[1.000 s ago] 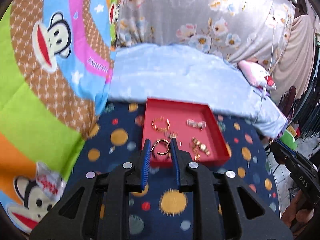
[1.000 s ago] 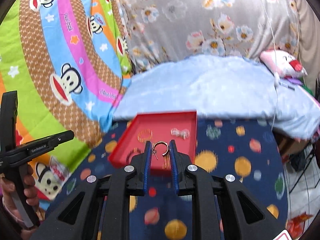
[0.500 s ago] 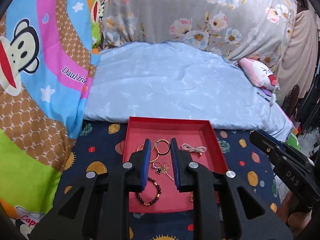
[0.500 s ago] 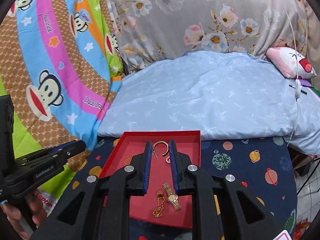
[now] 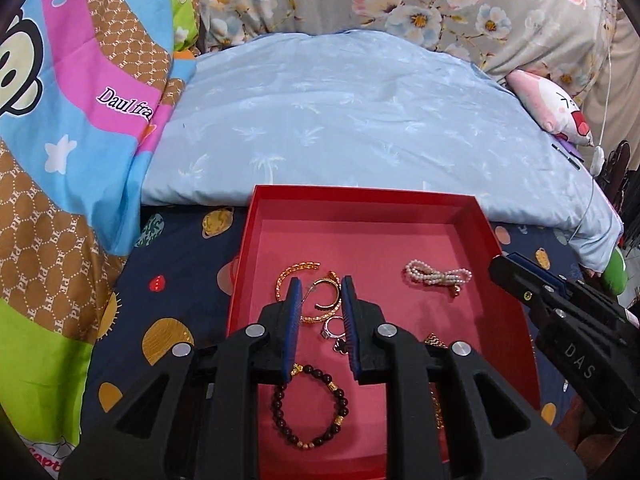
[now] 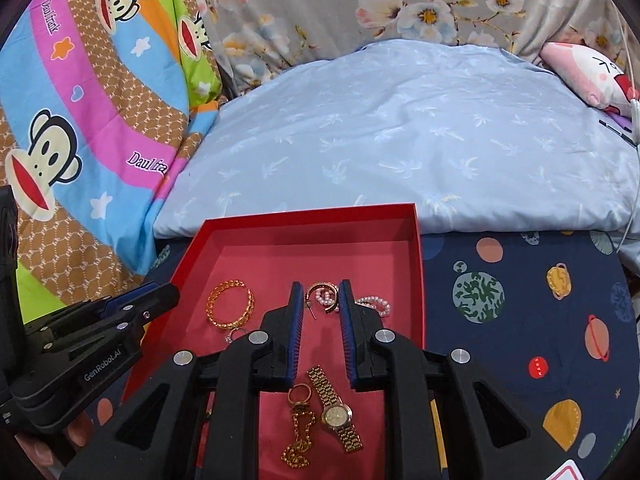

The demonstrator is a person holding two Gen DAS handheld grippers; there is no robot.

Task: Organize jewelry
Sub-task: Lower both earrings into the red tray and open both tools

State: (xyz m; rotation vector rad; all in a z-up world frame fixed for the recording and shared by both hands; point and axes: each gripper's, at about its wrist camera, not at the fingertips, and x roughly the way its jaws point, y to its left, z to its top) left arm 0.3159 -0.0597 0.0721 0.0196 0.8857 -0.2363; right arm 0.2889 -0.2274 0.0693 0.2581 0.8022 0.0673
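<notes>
Presently, both claws are hanging over the red tray [image 5: 360, 194] on the bed, each carrying one item.

**Claw state.** The left claw [image 5: 321, 280] is standing narrowly parted and appears to be pinching a gold hoop earring [image 5: 335, 298] at its tips. The right claw [image 6: 320, 284] is doing the same with a second hoop [image 6: 316, 287]. Neither set of pads is gripping anything else.

**Location.** Both hoops are sitting above the middle of the tray. The left one is riding just over the gold chain bracelet [image 5: 288, 276] and a small ring [image 5: 332, 326]. The right one is riding just over the pearl bracelet [image 6: 372, 304], toward the tray's right wall. Whether either is touching the tray floor cannot be told.

**Step in hand, as judged.** The pair is being brought in for setting down.
- Bare floor is showing toward the tray's far wall, so each claw is best carried there before release.
- Releasing where they are now is risking a tangle with the chain or the pearls.
- The hoops should be lowered close to the floor and the pads eased apart slowly, so the hoops are not rolling away.
- Setting them side by side is keeping the pair matched.

**Orientation.**
- Each hoop is facing its camera nearly flat-on. Being round, neither has a true long axis, and the widest span is running pad to pad.
- The left hoop's gap is opening toward the tray's near left.
- The right hoop's thin post [image 6: 311, 311] is pointing toward the tray's near edge.
</notes>
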